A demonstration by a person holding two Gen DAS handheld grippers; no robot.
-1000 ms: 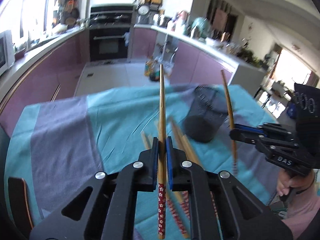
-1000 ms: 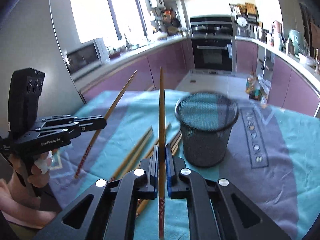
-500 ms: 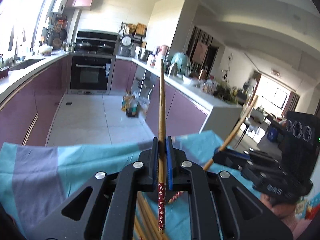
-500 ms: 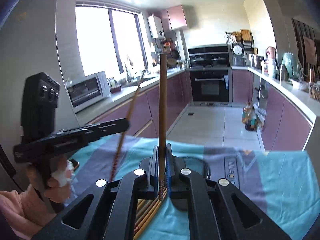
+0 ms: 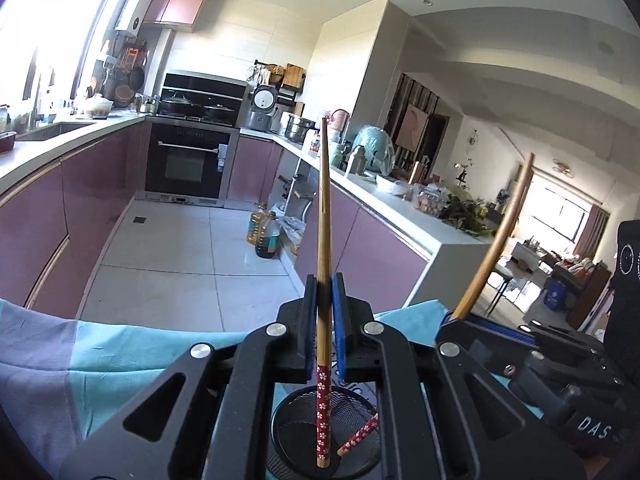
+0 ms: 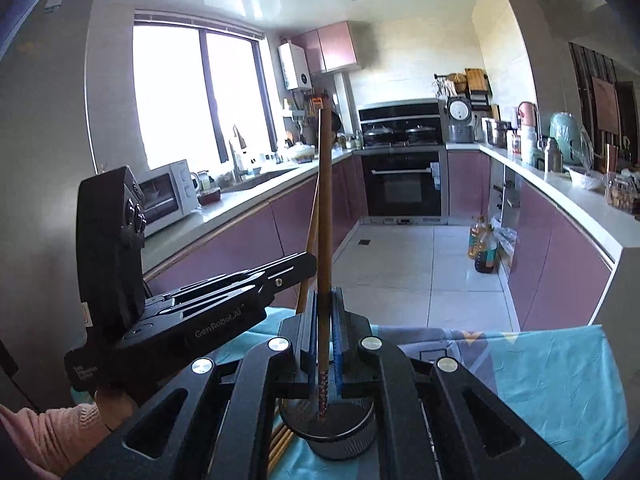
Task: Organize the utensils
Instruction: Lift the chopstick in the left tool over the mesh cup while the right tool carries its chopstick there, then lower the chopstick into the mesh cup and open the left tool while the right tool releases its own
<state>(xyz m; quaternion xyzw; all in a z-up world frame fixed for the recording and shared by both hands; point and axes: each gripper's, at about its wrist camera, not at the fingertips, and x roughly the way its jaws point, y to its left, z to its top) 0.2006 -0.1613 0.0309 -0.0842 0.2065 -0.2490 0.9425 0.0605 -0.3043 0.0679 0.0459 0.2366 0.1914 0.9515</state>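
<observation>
Bamboo chopstick (image 5: 323, 216) in each clamped claw, L (image 5: 323, 312) & R (image 6: 324, 320), over mesh cup (image 5: 288, 420).

Legible text was sparse. In the left wrist view, white letters "DAS" stood on the black body of the right gripper (image 5: 452, 322), at the lower right of the frame. In the right wrist view, "GenRobot.AI" was printed in grey along the black side of the left gripper (image 6: 310, 262), left of centre. A small white label lower on that same body, at the lower left, was too small to read. Markings on the kitchen appliances in the background could not be made out.
</observation>
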